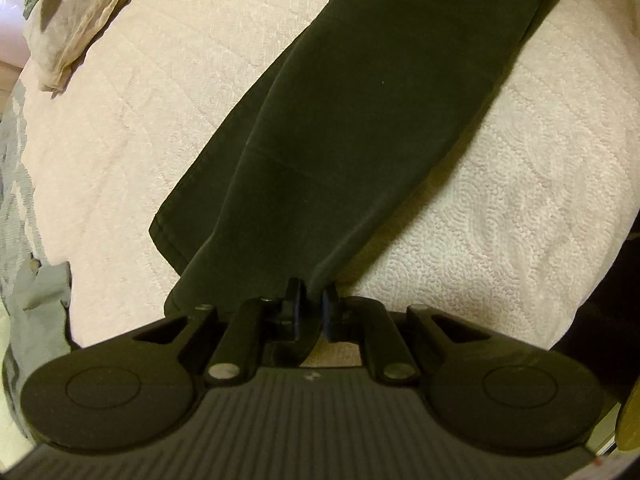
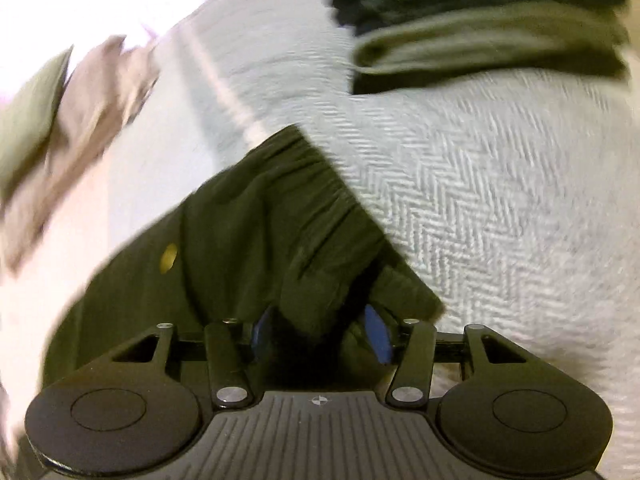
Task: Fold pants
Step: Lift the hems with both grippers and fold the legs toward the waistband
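Dark green pants (image 1: 360, 112) stretch diagonally across a cream quilted bedspread (image 1: 160, 100) in the left wrist view, legs stacked, hems near me. My left gripper (image 1: 312, 292) is shut on the pants at the hem corner, cloth pinched between its blue pads. In the blurred right wrist view, the gathered elastic waistband of the pants (image 2: 288, 208) bunches in front of my right gripper (image 2: 320, 328). Its blue pads (image 2: 378, 336) stand apart with a thick wad of waistband cloth between them, and the jaws press on that cloth.
A crumpled beige garment (image 1: 76, 36) lies at the far left of the bed. A stack of folded dark and olive clothes (image 2: 488, 32) sits at the far right on a grey herringbone blanket (image 2: 500, 200). Beige cloth (image 2: 80, 128) lies left.
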A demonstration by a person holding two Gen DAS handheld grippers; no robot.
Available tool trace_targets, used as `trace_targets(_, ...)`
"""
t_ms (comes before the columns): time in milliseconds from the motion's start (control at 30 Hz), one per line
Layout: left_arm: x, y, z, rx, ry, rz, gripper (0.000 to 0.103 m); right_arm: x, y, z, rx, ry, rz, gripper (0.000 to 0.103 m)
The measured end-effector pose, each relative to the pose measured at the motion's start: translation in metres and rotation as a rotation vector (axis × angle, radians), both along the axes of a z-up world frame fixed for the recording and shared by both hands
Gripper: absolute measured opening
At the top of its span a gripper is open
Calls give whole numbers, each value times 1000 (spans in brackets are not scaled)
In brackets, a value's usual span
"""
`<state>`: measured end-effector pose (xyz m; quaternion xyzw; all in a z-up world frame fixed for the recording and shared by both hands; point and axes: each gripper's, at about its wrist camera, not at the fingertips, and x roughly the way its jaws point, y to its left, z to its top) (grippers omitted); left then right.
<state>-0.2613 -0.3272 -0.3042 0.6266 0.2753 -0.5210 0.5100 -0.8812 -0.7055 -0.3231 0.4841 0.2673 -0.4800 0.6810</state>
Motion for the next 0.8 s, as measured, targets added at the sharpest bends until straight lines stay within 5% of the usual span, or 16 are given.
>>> trace_targets(67, 1, -3, 1, 2, -14, 3, 8, -13, -7, -4, 22, -98, -74, 44)
trace_targets(100, 0, -3, 5, -1, -24, 0, 8, -18, -9, -5, 32, -140, -103, 24)
trace_targets(200, 1, -4, 19, -33, -50, -6, 8, -24, -11, 19, 13, -130, -89, 17)
trace_targets(333, 1, -4, 33, -61, -71, 29, 7, -34, 23, 55, -48, -80, -64, 17)
trace_targets(467, -4, -4, 17, -7, -82, 13, 7, -40, 26, 8, 66, -9, -56, 19)
trace_targets(600, -8, -3, 16, 6, -100, 19, 11, -34, 28, 11, 53, 51, -49, 41)
trace_targets(800, 8, 16, 42, -38, -60, 126, 23, -9, 37, 43, -16, 220, 39, 44)
